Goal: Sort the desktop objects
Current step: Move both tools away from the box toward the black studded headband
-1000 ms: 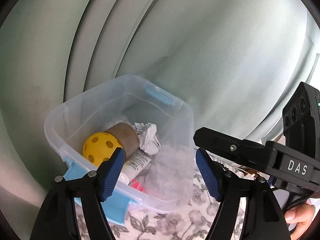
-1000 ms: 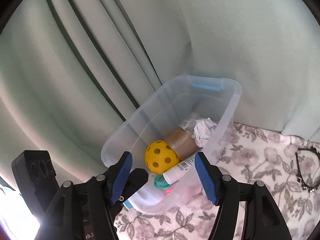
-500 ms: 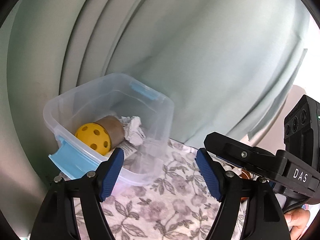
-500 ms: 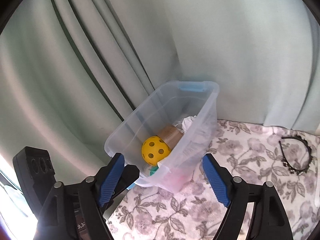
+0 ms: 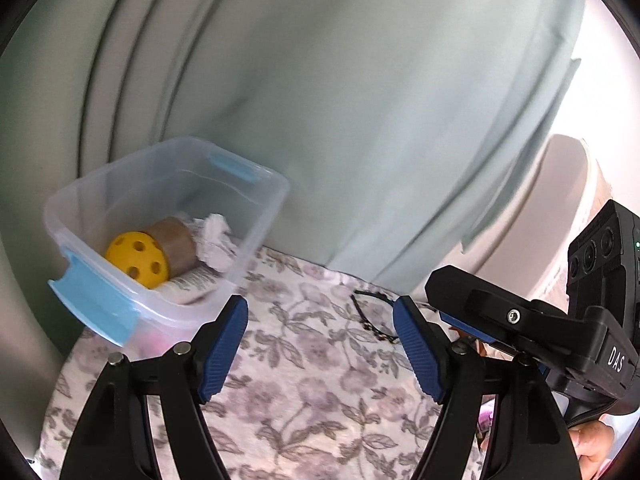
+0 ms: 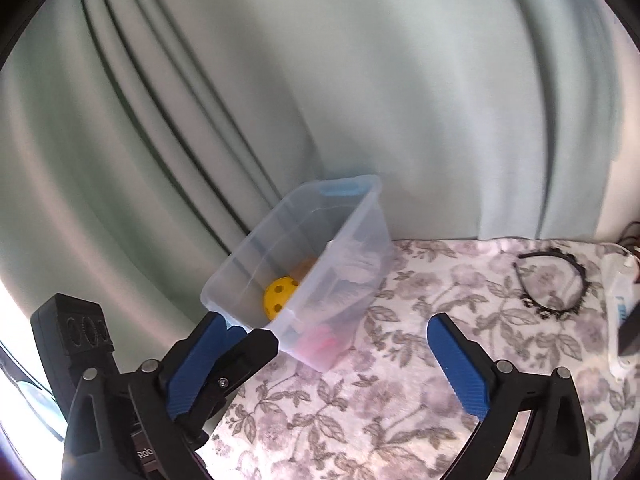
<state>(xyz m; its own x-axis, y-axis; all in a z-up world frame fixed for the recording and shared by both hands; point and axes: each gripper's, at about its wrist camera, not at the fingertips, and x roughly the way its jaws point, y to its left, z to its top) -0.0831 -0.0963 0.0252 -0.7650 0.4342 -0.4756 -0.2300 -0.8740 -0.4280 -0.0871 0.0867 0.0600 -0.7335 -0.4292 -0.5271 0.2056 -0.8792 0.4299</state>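
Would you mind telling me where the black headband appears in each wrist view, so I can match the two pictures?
Left wrist: the black headband lies at centre, partly hidden behind the gripper's right finger.
Right wrist: it lies in full at right, on the floral cloth.
Shared landmark: the clear bin holding the yellow ball.

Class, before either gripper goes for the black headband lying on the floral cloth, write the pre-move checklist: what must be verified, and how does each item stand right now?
1. Left gripper open, nothing between its pads: ok.
2. Right gripper open and not holding anything: ok.
3. Black headband lies flat on the floral cloth, apart from the clear bin: ok.
4. Bin open on top, room left above the yellow ball, cardboard roll and crumpled paper: ok.
5. Path from right gripper to headband free of other things: ok.
6. White packet beside the headband, touching it or not: cannot tell.
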